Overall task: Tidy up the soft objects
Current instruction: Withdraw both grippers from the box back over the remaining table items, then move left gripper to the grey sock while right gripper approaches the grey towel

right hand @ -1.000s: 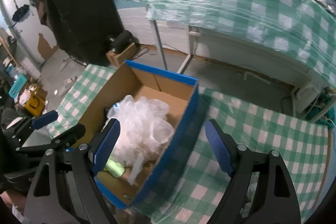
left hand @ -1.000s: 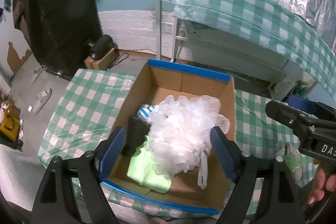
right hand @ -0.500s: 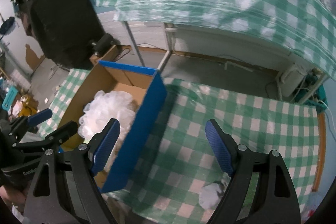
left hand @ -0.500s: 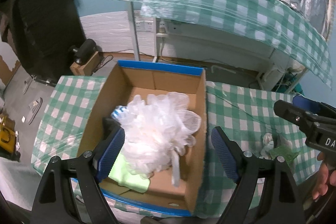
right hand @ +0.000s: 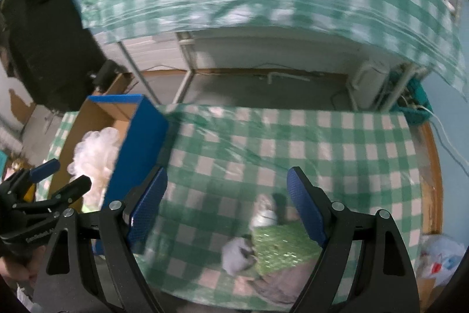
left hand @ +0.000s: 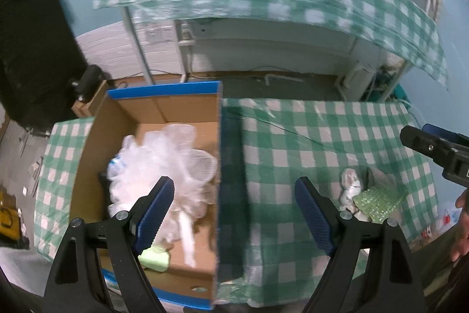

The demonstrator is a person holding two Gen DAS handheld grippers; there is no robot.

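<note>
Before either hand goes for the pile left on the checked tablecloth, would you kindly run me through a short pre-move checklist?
1. Right tongs empty, jaws apart: ok.
2. Left tongs empty, jaws apart: ok.
3. Green sequinned cloth and grey soft pieces lying on the tablecloth, uncovered: ok.
4. Right tongs lined up over that pile: not ok, it sits toward their right finger.
5. Cardboard box has space beside the white mesh bath pouf: ok.
6. How many pieces are in the pile: cannot tell, blurred.
</note>
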